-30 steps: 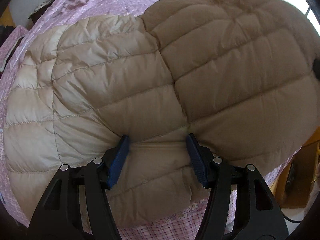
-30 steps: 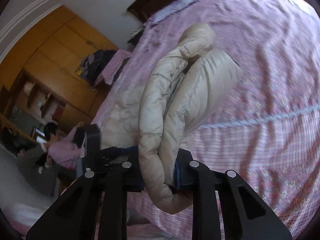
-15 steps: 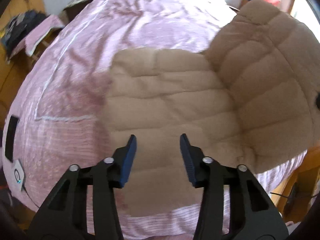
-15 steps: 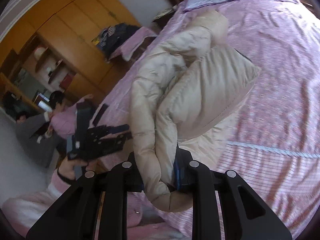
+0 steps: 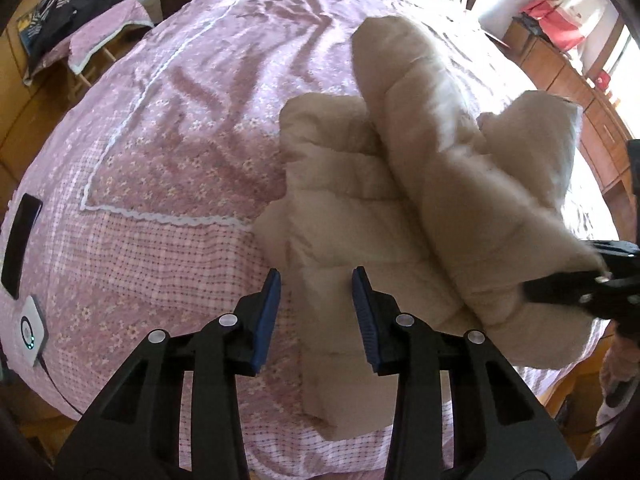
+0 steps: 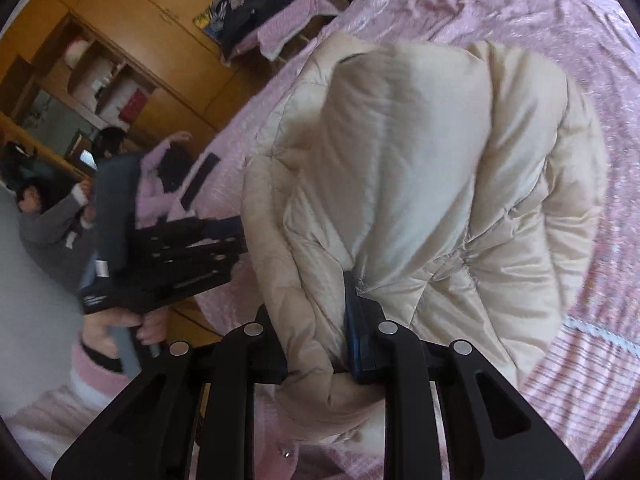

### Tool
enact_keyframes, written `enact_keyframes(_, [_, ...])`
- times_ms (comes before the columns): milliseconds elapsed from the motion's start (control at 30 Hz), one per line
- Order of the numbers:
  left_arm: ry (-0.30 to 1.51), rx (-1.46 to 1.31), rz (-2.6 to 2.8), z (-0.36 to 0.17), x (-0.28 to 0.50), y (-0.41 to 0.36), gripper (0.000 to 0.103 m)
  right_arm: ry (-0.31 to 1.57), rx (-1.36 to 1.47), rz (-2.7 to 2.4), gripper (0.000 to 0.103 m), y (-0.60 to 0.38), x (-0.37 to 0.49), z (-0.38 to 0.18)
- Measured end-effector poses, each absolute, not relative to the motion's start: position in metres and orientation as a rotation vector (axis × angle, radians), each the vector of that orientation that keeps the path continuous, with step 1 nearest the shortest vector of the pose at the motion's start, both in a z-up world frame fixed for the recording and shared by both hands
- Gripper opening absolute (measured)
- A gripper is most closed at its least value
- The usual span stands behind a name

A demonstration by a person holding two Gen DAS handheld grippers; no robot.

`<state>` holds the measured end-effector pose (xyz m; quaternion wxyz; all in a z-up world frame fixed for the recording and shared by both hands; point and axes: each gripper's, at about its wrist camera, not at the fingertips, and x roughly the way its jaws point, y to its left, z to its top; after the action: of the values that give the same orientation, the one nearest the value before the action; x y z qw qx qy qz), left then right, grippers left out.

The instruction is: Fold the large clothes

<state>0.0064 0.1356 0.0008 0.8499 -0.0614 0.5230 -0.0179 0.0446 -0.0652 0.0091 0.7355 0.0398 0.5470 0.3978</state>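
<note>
Beige quilted down is what both cameras are full of: a puffy jacket (image 5: 360,208) lies partly on the pink bed (image 5: 168,152), near its foot edge, while one thick side of it is lifted off the cover. The right hand-held gripper (image 6: 316,344) is clenched on a bunched fold of that jacket (image 6: 420,184); the padding bulges out on both sides of the blue pads (image 6: 358,344), which suggests a firm bite, needed because such slippery, springy fabric would otherwise slide free under its own weight. In the left wrist view the same gripper (image 5: 588,284) shows at the right edge, holding the raised flap up and over the flat part, apparently to carry it across as a fold.

The left hand-held gripper (image 5: 316,316) hangs above the jacket's near edge with its jaws closing, yet the pads (image 5: 266,316) press on nothing; the flat panel only lies beneath and between them. I judge it is lining up to pin or pinch that lower layer so the garment does not drag along when the flap comes over.

A dark phone (image 5: 20,244) and a small white device (image 5: 32,330) sit at the bed's left margin, well apart from the jacket and out of the fold's way.
</note>
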Motion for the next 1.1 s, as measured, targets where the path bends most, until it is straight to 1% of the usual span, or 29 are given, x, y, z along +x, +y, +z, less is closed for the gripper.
enact_keyframes(167, [1.097,-0.146,-0.015,0.000,0.002,0.149,0.037,1.231,0.074,0.868,0.028,-0.052,0.047,-0.007])
enact_keyframes(200, [1.095,-0.147,-0.011,0.000,0.002,0.152,0.037,1.236,0.079,0.869,0.031,-0.051,0.047,-0.010])
enact_keyframes(367, [1.085,-0.154,0.005,0.003,-0.003,0.162,0.037,1.234,0.071,0.871,0.035,-0.051,0.047,-0.013])
enact_keyframes(467, [1.081,-0.161,0.016,0.006,-0.006,0.167,0.037,1.226,0.069,0.881,0.041,-0.050,0.045,-0.013])
enact_keyframes(567, [1.073,-0.161,0.016,0.011,-0.009,0.168,0.037,1.212,0.075,0.906,0.056,-0.040,0.039,-0.007])
enact_keyframes(600, [1.073,-0.159,0.016,0.012,-0.009,0.168,0.037,1.203,0.077,0.917,0.066,-0.038,0.037,-0.003])
enact_keyframes(633, [1.075,-0.157,0.013,0.013,-0.010,0.168,0.037,1.195,0.068,0.915,0.070,-0.037,0.035,0.000])
enact_keyframes(767, [1.078,-0.154,0.002,0.022,-0.012,0.169,0.037,1.166,0.026,0.904,0.073,-0.031,0.027,0.015])
enact_keyframes(867, [1.062,-0.161,-0.012,0.034,-0.013,0.169,0.037,1.131,0.037,0.902,0.085,-0.035,0.019,0.032])
enact_keyframes(1100, [1.040,-0.170,-0.062,0.057,-0.012,0.159,0.037,1.107,0.064,0.870,0.087,-0.064,0.007,0.055])
